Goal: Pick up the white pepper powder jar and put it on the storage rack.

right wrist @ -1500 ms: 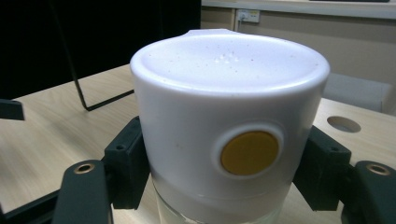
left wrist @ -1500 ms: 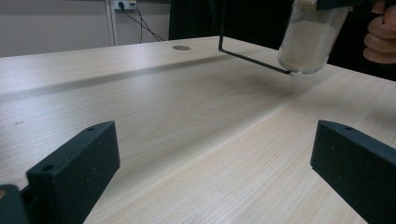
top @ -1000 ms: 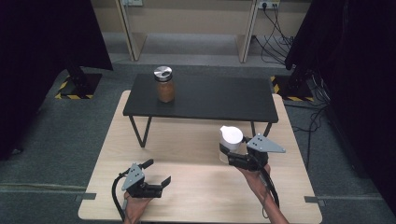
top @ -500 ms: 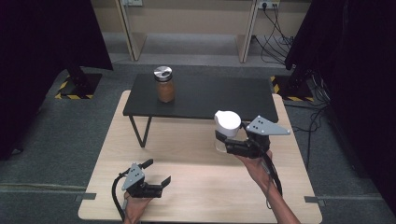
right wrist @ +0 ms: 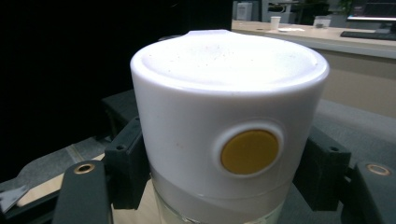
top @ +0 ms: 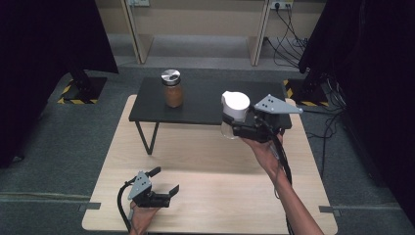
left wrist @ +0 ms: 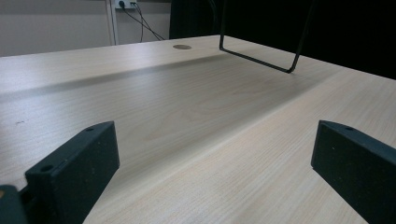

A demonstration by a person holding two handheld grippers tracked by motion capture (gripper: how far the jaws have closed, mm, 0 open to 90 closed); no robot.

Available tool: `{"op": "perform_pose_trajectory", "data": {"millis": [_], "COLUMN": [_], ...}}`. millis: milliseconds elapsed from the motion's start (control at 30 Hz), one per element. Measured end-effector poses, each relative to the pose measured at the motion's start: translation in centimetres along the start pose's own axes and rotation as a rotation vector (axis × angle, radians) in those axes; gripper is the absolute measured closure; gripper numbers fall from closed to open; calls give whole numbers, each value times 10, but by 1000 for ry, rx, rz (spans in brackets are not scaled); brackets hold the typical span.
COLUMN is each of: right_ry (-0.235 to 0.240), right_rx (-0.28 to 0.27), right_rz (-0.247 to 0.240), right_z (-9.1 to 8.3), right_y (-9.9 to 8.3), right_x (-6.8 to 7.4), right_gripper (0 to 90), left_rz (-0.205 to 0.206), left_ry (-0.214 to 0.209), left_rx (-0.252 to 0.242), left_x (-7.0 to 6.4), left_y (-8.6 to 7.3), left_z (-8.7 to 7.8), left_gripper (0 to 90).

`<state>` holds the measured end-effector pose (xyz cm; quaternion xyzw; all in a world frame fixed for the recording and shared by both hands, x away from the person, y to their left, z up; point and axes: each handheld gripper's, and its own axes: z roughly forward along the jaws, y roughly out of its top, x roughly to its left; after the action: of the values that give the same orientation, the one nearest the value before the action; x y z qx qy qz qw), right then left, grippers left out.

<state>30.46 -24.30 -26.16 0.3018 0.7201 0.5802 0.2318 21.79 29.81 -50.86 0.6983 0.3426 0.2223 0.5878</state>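
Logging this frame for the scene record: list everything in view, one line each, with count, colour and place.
Table: one, light wood, under everything.
Raised shelf: one, black, on wire legs at the table's far side.
Jar: one, brown contents, silver lid, on the shelf's left part.
Container: one, clear body, white lid with yellow dot, held at the shelf's right front edge.
Left gripper: black, open, low over the table's near left.
Right gripper: black, shut on the container.

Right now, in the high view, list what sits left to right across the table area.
Left tool, open near the table's front edge → brown jar with a silver lid on the black shelf → white-capped container → right tool shut on that container.
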Motion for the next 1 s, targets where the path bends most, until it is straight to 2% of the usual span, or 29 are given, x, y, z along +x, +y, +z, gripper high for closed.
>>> {"op": "perform_pose_trajectory", "data": {"millis": [133, 267, 533, 700, 1000], "right_ry": [-31, -73, -187, -231, -282], "right_rx": [6, 2, 16, 22, 42], "right_rz": [6, 37, 42, 61, 54], "right_z": [12, 25, 46, 57, 69], "right_y": [9, 15, 25, 27, 30], "right_x": [-4, -12, -19, -24, -30], "right_gripper": [304, 305, 304, 304, 304], "left_rz": [0, 0, -2, -3, -8], "left_ry": [-1, -1, -4, -6, -7], "left_rx": [0, 0, 1, 0, -2], "left_x": [0, 0, 1, 1, 1], "left_y": [0, 0, 0, 0, 0], "left_z": [0, 0, 0, 0, 0], "left_gripper": [2, 3, 2, 2, 2]}}
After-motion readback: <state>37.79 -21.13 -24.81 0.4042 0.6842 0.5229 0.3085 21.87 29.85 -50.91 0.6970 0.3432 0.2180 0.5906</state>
